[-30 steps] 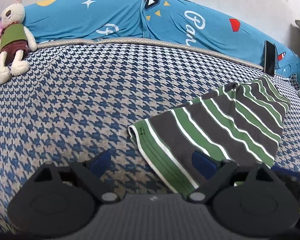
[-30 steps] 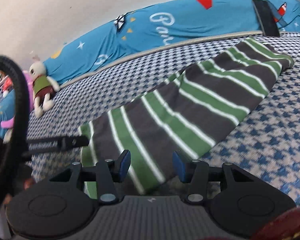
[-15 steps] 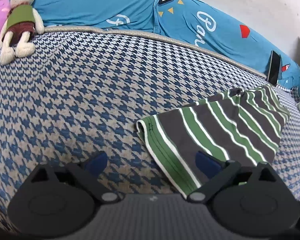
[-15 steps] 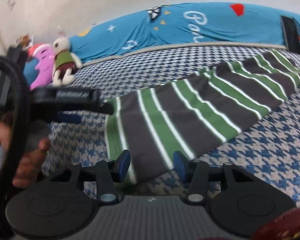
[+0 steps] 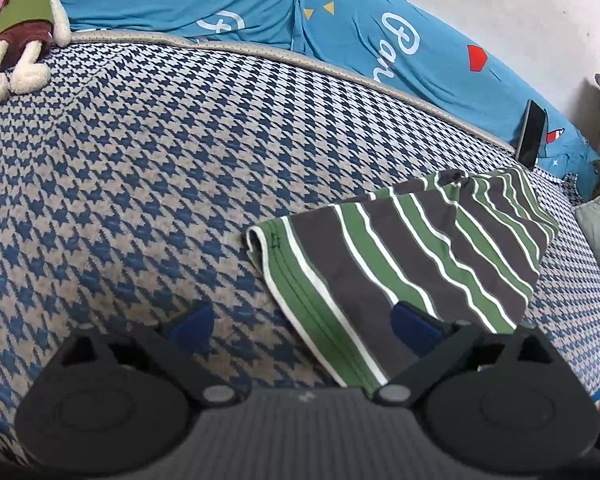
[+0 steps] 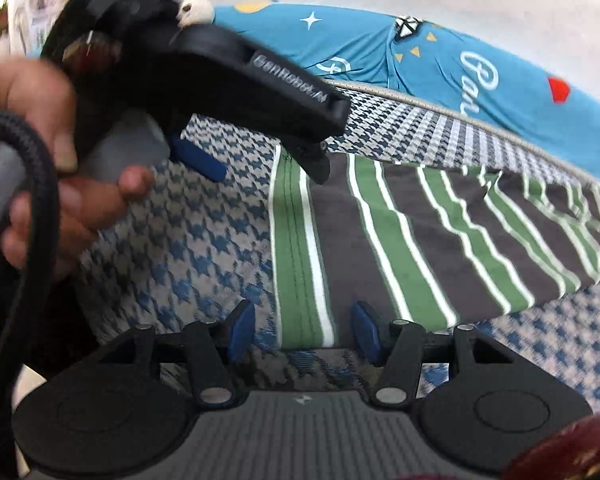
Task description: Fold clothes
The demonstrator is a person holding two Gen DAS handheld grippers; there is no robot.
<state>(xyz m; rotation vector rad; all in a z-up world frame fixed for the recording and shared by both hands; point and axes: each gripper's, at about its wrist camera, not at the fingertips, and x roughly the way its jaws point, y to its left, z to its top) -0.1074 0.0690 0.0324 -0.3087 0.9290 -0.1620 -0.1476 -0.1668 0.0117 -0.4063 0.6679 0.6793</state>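
Striped shirt (image 5: 412, 256) lying folded flat on the houndstooth bed (image 5: 140, 184). Left gripper (image 5: 300, 320) spread wide over its hemmed end, empty. Right gripper (image 6: 303, 334) parted, empty, straddling the hem.

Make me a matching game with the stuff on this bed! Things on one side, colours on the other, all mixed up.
Things:
1. stuffed bunny
2. folded shirt
3. phone
4. bedspread

Colours:
a. black
b. blue and beige checks
c. cream, with a green top
d. grey with green and white stripes

Pairs: 1-c, 2-d, 3-a, 4-b
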